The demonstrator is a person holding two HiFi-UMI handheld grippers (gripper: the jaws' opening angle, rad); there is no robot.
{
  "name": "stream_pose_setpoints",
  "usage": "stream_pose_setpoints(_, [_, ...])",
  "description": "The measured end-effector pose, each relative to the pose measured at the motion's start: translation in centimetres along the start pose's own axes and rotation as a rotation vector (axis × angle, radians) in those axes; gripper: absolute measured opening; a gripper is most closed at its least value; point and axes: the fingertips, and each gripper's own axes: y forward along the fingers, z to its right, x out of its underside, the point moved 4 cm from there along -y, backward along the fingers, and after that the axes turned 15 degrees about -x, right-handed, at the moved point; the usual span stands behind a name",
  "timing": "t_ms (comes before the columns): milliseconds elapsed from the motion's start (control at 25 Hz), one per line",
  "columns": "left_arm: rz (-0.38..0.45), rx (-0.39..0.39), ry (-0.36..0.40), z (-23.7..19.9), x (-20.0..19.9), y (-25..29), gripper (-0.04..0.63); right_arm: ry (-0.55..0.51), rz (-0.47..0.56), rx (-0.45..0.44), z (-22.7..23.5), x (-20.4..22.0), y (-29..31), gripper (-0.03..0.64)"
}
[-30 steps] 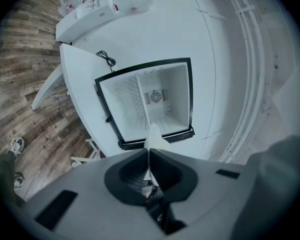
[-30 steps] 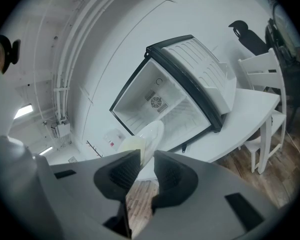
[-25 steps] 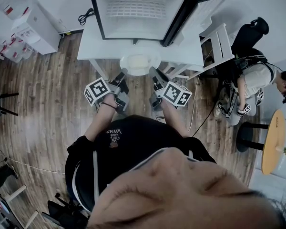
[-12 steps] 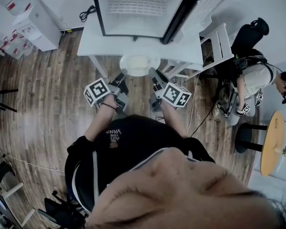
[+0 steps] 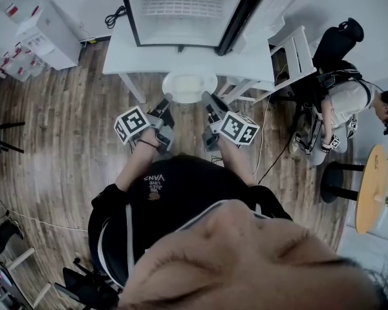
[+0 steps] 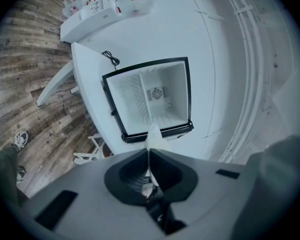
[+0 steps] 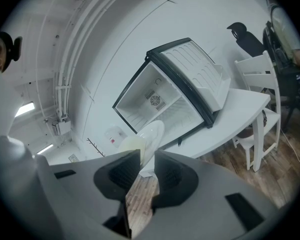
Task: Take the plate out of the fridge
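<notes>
Left gripper view has the left gripper (image 6: pixel 149 153) clenched on the thin edge of the plate (image 6: pixel 152 135), jaws nearly together. Right gripper view shows the right gripper (image 7: pixel 146 156) grasping the opposite rim, its jaws parted only by the plate's thickness. In the head view both grippers, left (image 5: pixel 169 98) and right (image 5: pixel 205 96), carry the one pale plate (image 5: pixel 189 84) between them. It is outside the fridge (image 5: pixel 181 11), in front of the fridge's open mouth and about level with the front edge of the white table (image 5: pixel 126 58) that the fridge stands on.

The fridge's interior is bare white, with a wire shelf and a round fan at the back. Its door (image 5: pixel 266 4) is swung open to the fridge's right. A black cord (image 5: pixel 115 20) lies on the table left of the fridge. One white chair (image 5: pixel 299 49) stands right of the fridge, beside the door. Further right of the fridge one person (image 5: pixel 349 105) sits, with one round wooden table (image 5: pixel 373 187) beyond. A white cabinet (image 5: pixel 48 36) stands well left of the fridge on the wood floor (image 5: pixel 64 134).
</notes>
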Motion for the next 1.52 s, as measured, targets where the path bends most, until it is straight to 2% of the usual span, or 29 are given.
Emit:
stream_pose_setpoints(840, [-0.029,-0.007,0.007,-0.6,1.3,-0.5,0.026,0.001,-0.011,0.024,-0.2,1.1,-1.6,0.094])
stream_pose_setpoints(1520, [-0.028,-0.012,0.000,-0.9,0.9,-0.2,0.026,-0.013,-0.018,0.016,-0.2,1.0,-1.0,0.092])
